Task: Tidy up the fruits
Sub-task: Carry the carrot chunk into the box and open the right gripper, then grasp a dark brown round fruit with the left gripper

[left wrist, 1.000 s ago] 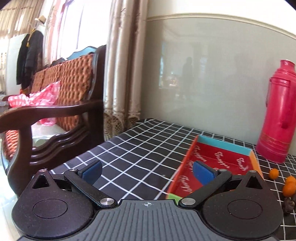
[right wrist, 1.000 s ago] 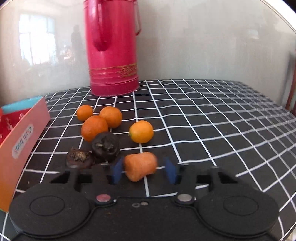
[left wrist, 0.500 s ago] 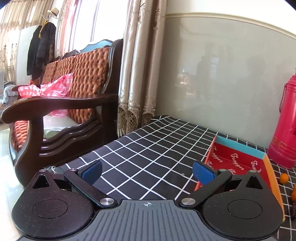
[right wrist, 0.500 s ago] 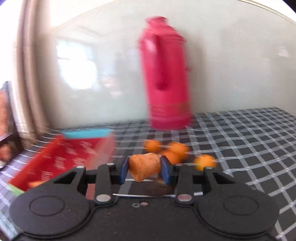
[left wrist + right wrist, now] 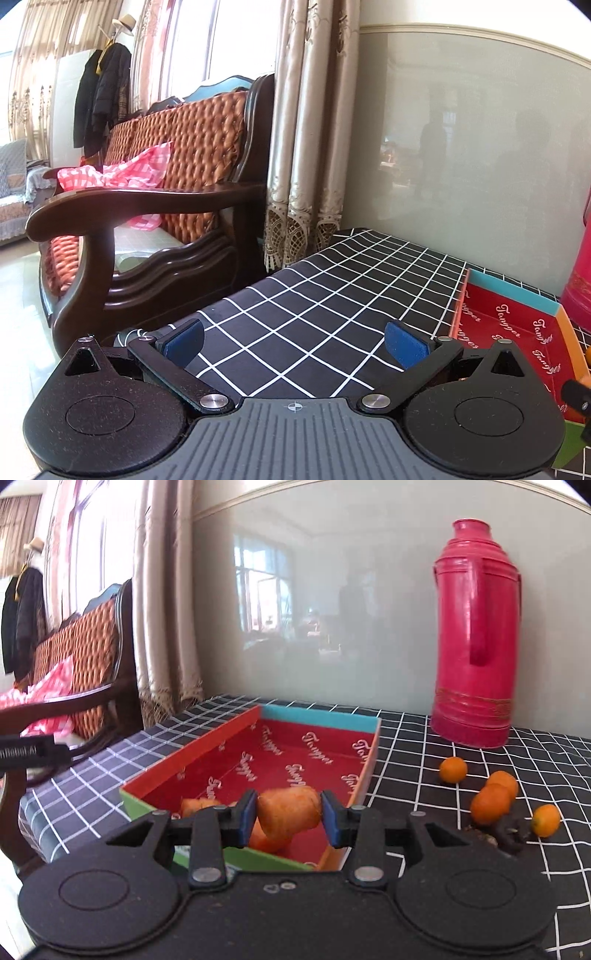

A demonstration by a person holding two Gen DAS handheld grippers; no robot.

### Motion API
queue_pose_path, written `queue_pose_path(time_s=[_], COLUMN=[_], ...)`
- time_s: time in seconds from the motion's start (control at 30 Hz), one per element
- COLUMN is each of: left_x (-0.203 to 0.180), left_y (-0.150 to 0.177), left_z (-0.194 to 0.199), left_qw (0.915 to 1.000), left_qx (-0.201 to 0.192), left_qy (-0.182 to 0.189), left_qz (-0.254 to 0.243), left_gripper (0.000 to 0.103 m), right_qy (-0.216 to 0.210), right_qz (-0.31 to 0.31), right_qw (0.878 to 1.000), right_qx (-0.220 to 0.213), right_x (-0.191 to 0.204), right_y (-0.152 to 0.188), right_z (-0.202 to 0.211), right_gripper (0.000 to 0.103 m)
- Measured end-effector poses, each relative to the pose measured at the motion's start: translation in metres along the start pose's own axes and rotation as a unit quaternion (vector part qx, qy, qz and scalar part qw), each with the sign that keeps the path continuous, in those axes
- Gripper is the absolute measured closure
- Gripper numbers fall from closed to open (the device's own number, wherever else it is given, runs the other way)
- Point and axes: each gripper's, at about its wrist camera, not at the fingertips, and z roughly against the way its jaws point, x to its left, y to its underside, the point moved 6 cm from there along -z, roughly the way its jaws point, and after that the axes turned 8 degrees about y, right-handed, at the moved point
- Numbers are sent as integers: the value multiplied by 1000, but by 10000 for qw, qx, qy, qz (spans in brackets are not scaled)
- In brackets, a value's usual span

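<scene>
My right gripper point(image 5: 289, 814) is shut on an orange carrot piece point(image 5: 289, 811) and holds it over the near end of the red box point(image 5: 207, 749). Another carrot piece point(image 5: 197, 805) lies in the box near that end. Several small oranges point(image 5: 491, 805) and two dark fruits point(image 5: 509, 836) lie on the cloth right of the box. My left gripper point(image 5: 293, 341) is open and empty over the checked cloth, left of the box point(image 5: 509, 321).
A red thermos point(image 5: 476, 638) stands behind the oranges by the wall. A wooden sofa point(image 5: 155, 206) and curtains point(image 5: 310, 129) stand beyond the table's left edge. The black checked tablecloth point(image 5: 332, 295) covers the table.
My right gripper closed on the carrot piece, lifted it from the cloth and swung left over the box. My left gripper drifted left, away from the box, still open.
</scene>
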Motion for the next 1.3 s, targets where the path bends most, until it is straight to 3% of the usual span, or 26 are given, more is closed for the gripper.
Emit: queue_pose_path(time_s=[0.1,0.17,0.4,0.53,0.67,0.73,0.87,0.93,1.07,1.17,1.27,1.3], left_x=[-1,-4,-25,-50,-89,-116,-177,-209,-265,-292,-311,-314], left_y=[0,0,0,0,2,5,18,28,54,72,84,87], left_z=[0,0,5,13,24,30,46,56,72,65,51,46], left_qw=[10000,10000,9995,9975,9907,9839,9607,9447,9126,9040,9002,9000], left_qx=[10,14,-46,-133,-251,-271,-231,-273,-160,125,505,614], left_qy=[21,55,274,596,1182,1553,2423,2806,3411,3530,3584,3580], left_qz=[-1,-10,-152,-346,-631,-837,-1336,-1673,-2247,-2407,-2424,-2409], left_gripper=[0,0,0,0,0,0,0,0,1,1,19,20], right_qy=[33,138,1018,2020,3121,3456,4020,4143,4089,4128,4126,4117], right_qz=[-64,-207,-720,-1096,-1380,-1515,-1654,-1701,-1905,-1933,-2014,-2051], right_qw=[9999,9994,9909,9716,9392,9256,9003,8939,8921,8897,8879,8875], right_qx=[-111,-240,-503,-568,-387,-304,-205,-201,-244,-272,-278,-271], right_x=[-2,-10,-62,-104,-150,-169,-202,-214,-231,-243,-250,-253], right_y=[-2,-4,-8,-5,3,9,19,23,31,33,36,37], right_z=[5,10,26,40,54,61,76,85,100,105,113,115], right_gripper=[56,36,22,6,6,6,6,6,6,6,6,6])
